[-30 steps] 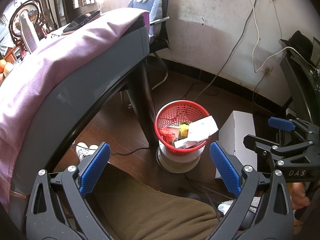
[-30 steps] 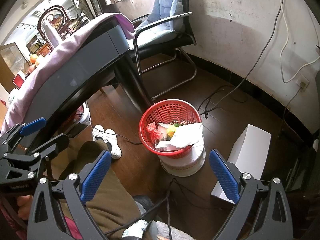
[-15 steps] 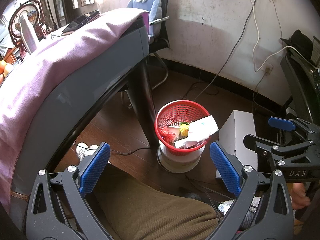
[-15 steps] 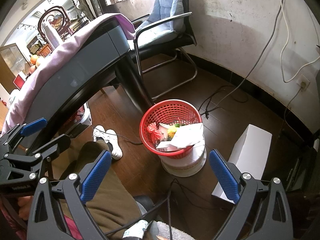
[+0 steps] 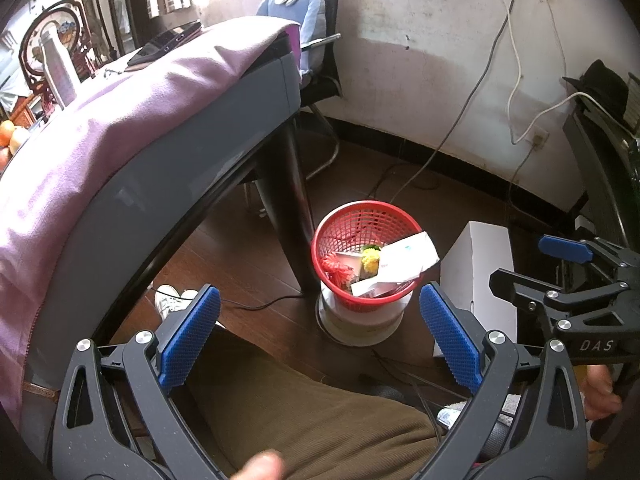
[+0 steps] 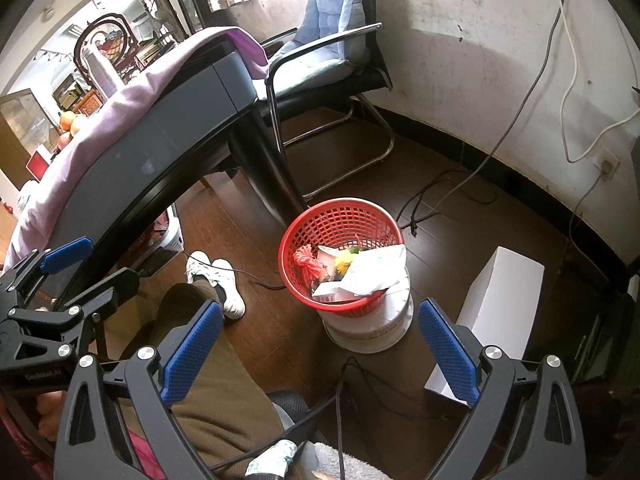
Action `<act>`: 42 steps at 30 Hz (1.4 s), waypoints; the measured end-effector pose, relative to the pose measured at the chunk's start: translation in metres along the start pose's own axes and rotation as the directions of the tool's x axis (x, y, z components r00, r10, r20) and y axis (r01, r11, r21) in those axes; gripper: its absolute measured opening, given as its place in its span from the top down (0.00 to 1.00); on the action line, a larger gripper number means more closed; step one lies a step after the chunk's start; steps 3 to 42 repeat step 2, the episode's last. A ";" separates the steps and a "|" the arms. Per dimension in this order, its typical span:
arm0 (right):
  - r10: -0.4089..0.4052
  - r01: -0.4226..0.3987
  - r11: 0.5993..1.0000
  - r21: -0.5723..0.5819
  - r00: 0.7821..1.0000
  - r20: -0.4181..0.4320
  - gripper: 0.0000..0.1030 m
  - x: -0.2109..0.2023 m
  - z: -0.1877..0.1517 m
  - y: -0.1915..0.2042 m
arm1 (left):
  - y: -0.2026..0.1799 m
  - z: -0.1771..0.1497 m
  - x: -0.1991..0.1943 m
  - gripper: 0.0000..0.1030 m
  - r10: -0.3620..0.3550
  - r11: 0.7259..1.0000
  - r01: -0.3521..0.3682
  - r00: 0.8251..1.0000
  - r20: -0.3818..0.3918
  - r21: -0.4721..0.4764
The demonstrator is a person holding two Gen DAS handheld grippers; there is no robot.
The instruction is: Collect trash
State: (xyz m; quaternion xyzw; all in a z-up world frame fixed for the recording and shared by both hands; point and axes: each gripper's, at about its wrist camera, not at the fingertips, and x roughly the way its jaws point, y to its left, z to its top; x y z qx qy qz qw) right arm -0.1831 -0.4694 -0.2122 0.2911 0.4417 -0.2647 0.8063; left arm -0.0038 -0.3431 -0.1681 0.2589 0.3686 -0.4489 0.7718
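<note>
1. Nearest, low in both wrist views: the left gripper (image 5: 318,338) and right gripper (image 6: 316,344), each with blue fingers (image 5: 188,336) spread wide and pinching nothing, seemingly held ready above a lap, not yet reaching.
2. Beneath the grippers: a seated person's leg in brown trousers (image 5: 316,420), with white shoes (image 6: 218,280) planted on the dark wooden floor (image 6: 260,320); probably the reason both cameras look downward from chair height.
3. Partly visible at the right edge of the left view, a hand (image 5: 598,390) under the other gripper's black frame.
4. Just ahead on the floor: a red basket (image 6: 340,216) perched on a white bucket (image 6: 376,324), raised so the rim sits within easy reach.
5. Inside the basket, the trash: a crumpled white wrapper (image 6: 376,268) leaning over the rim, something yellow (image 5: 370,260), a red tangle (image 6: 306,262). Judged already collected, since no loose litter shows on the floor nearby.
6. Beside the bucket, apart from it: a white box (image 6: 504,312) lying on the floor; whether rubbish or not, impossible to tell.
7. To the left, a grey tabletop (image 5: 192,152) draped in a purple cloth (image 5: 100,128), its dark leg standing just beside the basket.
8. Farther back: a black chair with a blue cushion (image 6: 336,12) against a stained wall (image 5: 420,60), cables trailing down to the floor.
</note>
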 end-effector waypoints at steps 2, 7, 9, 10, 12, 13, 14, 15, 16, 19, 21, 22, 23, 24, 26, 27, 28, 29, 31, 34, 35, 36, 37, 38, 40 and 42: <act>0.000 0.000 1.000 -0.001 1.000 0.001 0.06 0.000 0.000 -0.002 | 0.000 0.000 -0.001 0.07 0.001 1.000 -0.001 1.000 0.002 0.005; 0.000 0.000 1.000 -0.001 1.000 0.001 0.06 0.000 0.000 -0.002 | 0.000 0.000 -0.001 0.07 0.001 1.000 -0.001 1.000 0.002 0.005; 0.000 0.000 1.000 -0.001 1.000 0.001 0.06 0.000 0.000 -0.002 | 0.000 0.000 -0.001 0.07 0.001 1.000 -0.001 1.000 0.002 0.005; 0.000 0.000 1.000 -0.001 1.000 0.001 0.06 0.000 0.000 -0.002 | 0.000 0.000 -0.001 0.07 0.001 1.000 -0.001 1.000 0.002 0.005; 0.000 0.000 1.000 -0.001 1.000 0.001 0.06 0.000 0.000 -0.002 | 0.000 0.000 -0.001 0.07 0.001 1.000 -0.001 1.000 0.002 0.005; 0.000 0.000 1.000 -0.001 1.000 0.001 0.06 0.000 0.000 -0.002 | 0.000 0.000 -0.001 0.07 0.001 1.000 -0.001 1.000 0.002 0.005; 0.000 0.000 1.000 -0.001 1.000 0.001 0.06 0.000 0.000 -0.002 | 0.000 0.000 -0.001 0.07 0.001 1.000 -0.001 1.000 0.002 0.005; 0.000 0.000 1.000 -0.001 1.000 0.001 0.06 0.000 0.000 -0.002 | 0.000 0.000 -0.001 0.07 0.001 1.000 -0.001 1.000 0.002 0.005; 0.000 0.000 1.000 -0.001 1.000 0.001 0.06 0.000 0.000 -0.002 | 0.000 0.000 -0.001 0.07 0.001 1.000 -0.001 1.000 0.002 0.005; 0.000 0.000 1.000 -0.001 1.000 0.001 0.06 0.000 0.000 -0.002 | 0.000 0.000 -0.001 0.07 0.001 1.000 -0.001 1.000 0.002 0.005; 0.000 0.000 1.000 -0.001 1.000 0.001 0.06 0.000 0.000 -0.002 | 0.000 0.000 -0.001 0.07 0.001 1.000 -0.001 1.000 0.002 0.005; 0.000 0.000 1.000 -0.001 1.000 0.001 0.06 0.000 0.000 -0.002 | 0.000 0.000 -0.001 0.07 0.001 1.000 -0.001 1.000 0.002 0.005; 0.000 0.000 1.000 -0.001 1.000 0.001 0.06 0.000 0.000 -0.002 | 0.000 0.000 -0.001 0.07 0.001 1.000 -0.001 1.000 0.002 0.005; 0.000 0.000 1.000 -0.001 1.000 0.001 0.06 0.000 0.000 -0.002 | 0.000 0.000 -0.001 0.07 0.001 1.000 -0.001 1.000 0.002 0.005; 0.000 0.000 1.000 -0.001 1.000 0.001 0.06 0.000 0.000 -0.002 | 0.000 0.000 -0.001 0.07 0.001 1.000 -0.001 1.000 0.002 0.005; 0.000 0.000 1.000 -0.001 1.000 0.001 0.06 0.000 0.000 -0.002 | 0.000 0.000 -0.001 0.07 0.001 1.000 -0.001 1.000 0.002 0.005; 0.000 0.000 1.000 -0.001 1.000 0.001 0.06 0.000 0.000 -0.002 | 0.000 0.000 -0.001 0.07 0.001 1.000 -0.001 1.000 0.002 0.005; 0.000 0.000 1.000 -0.001 1.000 0.001 0.06 0.000 0.000 -0.002 | 0.000 0.000 -0.001 0.07 0.001 1.000 -0.001 1.000 0.002 0.005; 0.000 0.000 1.000 -0.001 1.000 0.001 0.06 0.000 0.000 -0.002 | 0.000 0.000 -0.001 0.07 0.001 1.000 -0.001 1.000 0.002 0.005; 0.000 0.000 1.000 -0.001 1.000 0.001 0.06 0.000 0.000 -0.002 | 0.000 0.000 -0.001 0.07 0.001 1.000 -0.001 1.000 0.002 0.005; 0.000 0.000 1.000 -0.001 1.000 0.001 0.06 0.000 0.000 -0.002 | 0.000 0.000 -0.001 0.07 0.001 1.000 -0.001 1.000 0.002 0.005; 0.000 0.000 1.000 -0.001 1.000 0.001 0.06 0.000 0.000 -0.002 | 0.000 0.000 -0.001 0.07 0.001 1.000 -0.001 1.000 0.002 0.005; 0.000 0.000 1.000 -0.001 1.000 0.001 0.06 0.000 0.000 -0.002 | 0.000 0.000 -0.001 0.07 0.001 1.000 -0.001 1.000 0.002 0.005; 0.000 0.000 1.000 -0.001 1.000 0.001 0.06 0.000 0.000 -0.002 | 0.000 0.000 -0.001 0.07 0.001 1.000 -0.001 1.000 0.002 0.005; 0.000 0.000 1.000 -0.001 1.000 0.001 0.06 0.000 0.000 -0.002 | 0.000 0.000 -0.001 0.07 0.001 1.000 -0.001 1.000 0.002 0.005; 0.000 0.000 1.000 -0.001 1.000 0.001 0.06 0.000 0.000 -0.002 | 0.000 0.000 -0.001 0.07 0.001 1.000 -0.001 1.000 0.002 0.005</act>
